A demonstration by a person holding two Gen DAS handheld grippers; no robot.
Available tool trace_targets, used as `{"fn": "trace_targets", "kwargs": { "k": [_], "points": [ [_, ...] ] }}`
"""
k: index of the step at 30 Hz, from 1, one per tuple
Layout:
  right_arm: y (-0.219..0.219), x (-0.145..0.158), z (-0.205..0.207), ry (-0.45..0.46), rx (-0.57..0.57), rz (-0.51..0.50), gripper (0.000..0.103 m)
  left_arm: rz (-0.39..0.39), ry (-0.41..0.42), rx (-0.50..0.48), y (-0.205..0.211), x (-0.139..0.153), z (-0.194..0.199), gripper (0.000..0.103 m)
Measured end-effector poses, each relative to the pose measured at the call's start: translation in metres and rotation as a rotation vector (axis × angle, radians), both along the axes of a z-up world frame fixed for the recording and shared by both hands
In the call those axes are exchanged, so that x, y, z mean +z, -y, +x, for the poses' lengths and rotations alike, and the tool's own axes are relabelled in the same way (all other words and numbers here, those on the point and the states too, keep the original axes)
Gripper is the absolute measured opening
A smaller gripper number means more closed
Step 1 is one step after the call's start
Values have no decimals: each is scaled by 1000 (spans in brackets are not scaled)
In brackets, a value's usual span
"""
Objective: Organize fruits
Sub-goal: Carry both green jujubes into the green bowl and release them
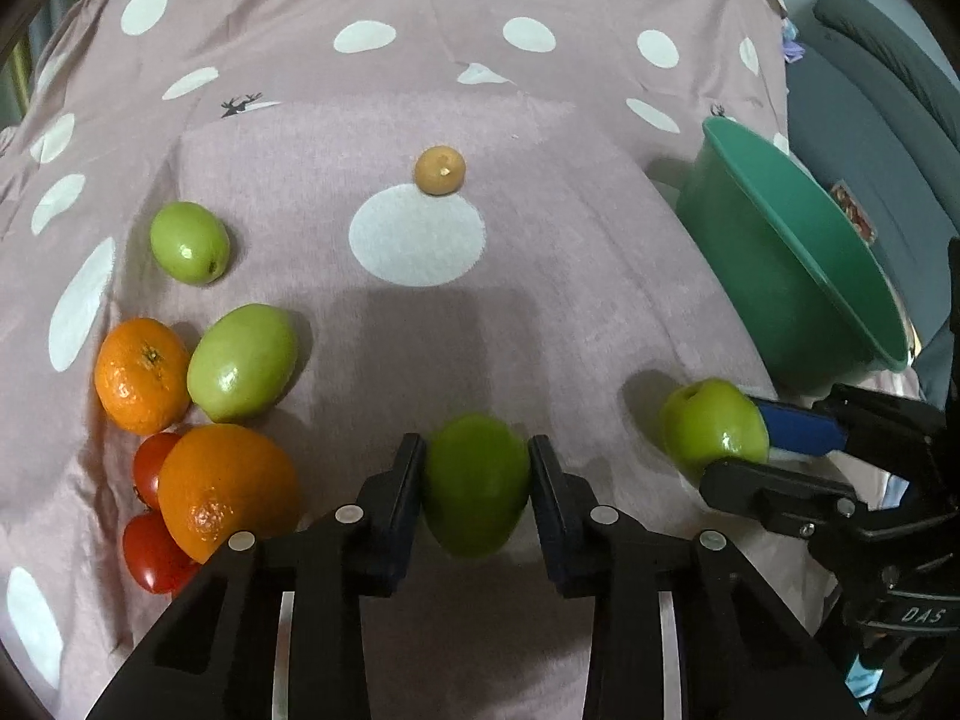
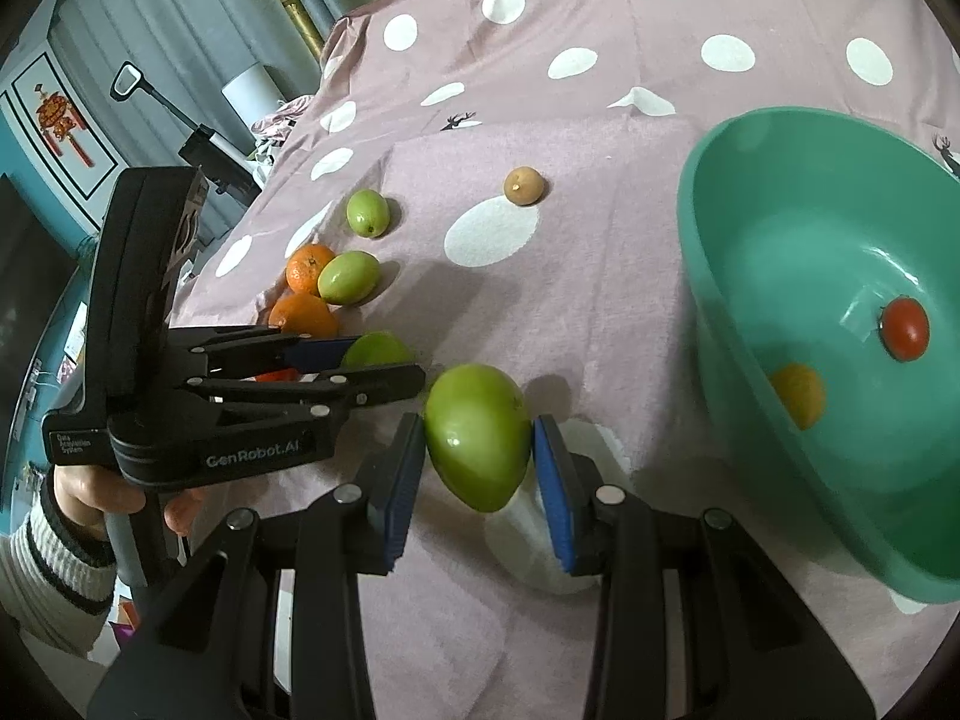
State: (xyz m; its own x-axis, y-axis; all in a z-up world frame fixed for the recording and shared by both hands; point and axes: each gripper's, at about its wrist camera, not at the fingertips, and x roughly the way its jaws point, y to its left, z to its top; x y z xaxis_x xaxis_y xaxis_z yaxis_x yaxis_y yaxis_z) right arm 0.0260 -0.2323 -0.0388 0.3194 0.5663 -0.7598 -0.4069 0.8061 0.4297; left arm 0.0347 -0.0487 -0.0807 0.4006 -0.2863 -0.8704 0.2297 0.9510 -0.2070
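Both grippers are loaded at once. The left gripper has its fingers closed snugly on a green fruit, pads pressing both flanks, and it seems to be held just clear of the spotted cloth (the fruit looks slightly blurred, so the grip may be only freshly made). The right gripper likewise has its fingers clamped on a second green fruit, carried near the rim of the teal bowl, which sits at the right side of the cloth-covered counter and already holds a small tomato and an orange-yellow fruit. Still out on the cloth are two more green fruits, two oranges, a couple of tomatoes bunched at the left, and a small tan fruit lying apart toward the far side. The step in hand looks like the carry to the bowl. Next, I judge, the right gripper should lift over the near rim and let go low inside, so the fruit does not bounce out, then clear away so the left one can follow without the two tools colliding.
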Motion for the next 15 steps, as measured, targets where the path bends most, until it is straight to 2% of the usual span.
{"fn": "trace_targets", "kwargs": {
  "k": [7, 15],
  "points": [
    [2, 2, -1, 2, -5, 14, 38, 1, -1, 29, -3, 4, 0, 35],
    [12, 20, -5, 48, -24, 38, 38, -6, 81, -3, 6, 39, -7, 35]
  ]
}}
